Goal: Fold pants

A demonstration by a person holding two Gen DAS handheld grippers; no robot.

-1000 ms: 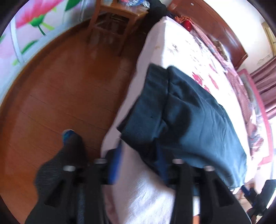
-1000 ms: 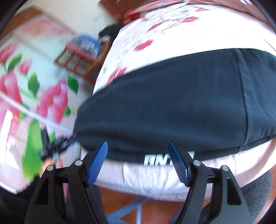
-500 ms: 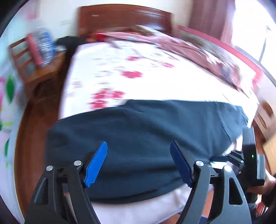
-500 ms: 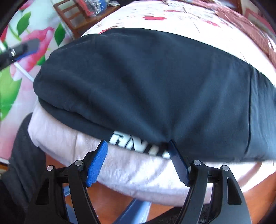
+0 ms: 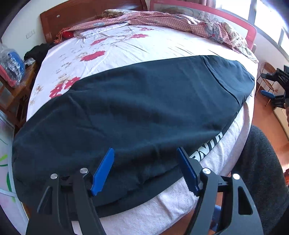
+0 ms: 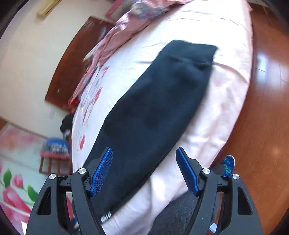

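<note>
Your left gripper [image 5: 145, 170] is spread wide and holds nothing; its blue pads [image 5: 103, 173] hang just over the near edge of the pants [image 5: 137, 108]. Your right gripper [image 6: 144, 170] is likewise wide open and empty, poised above one end of the pants [image 6: 153, 108]. The dark pants lie flat in a long strip along the near side of the bed [image 5: 117, 45], white lettering [image 5: 207, 150] showing at the edge. A crumpled pink blanket [image 5: 171, 19] lies at the far side by the headboard [image 5: 81, 12]
</note>
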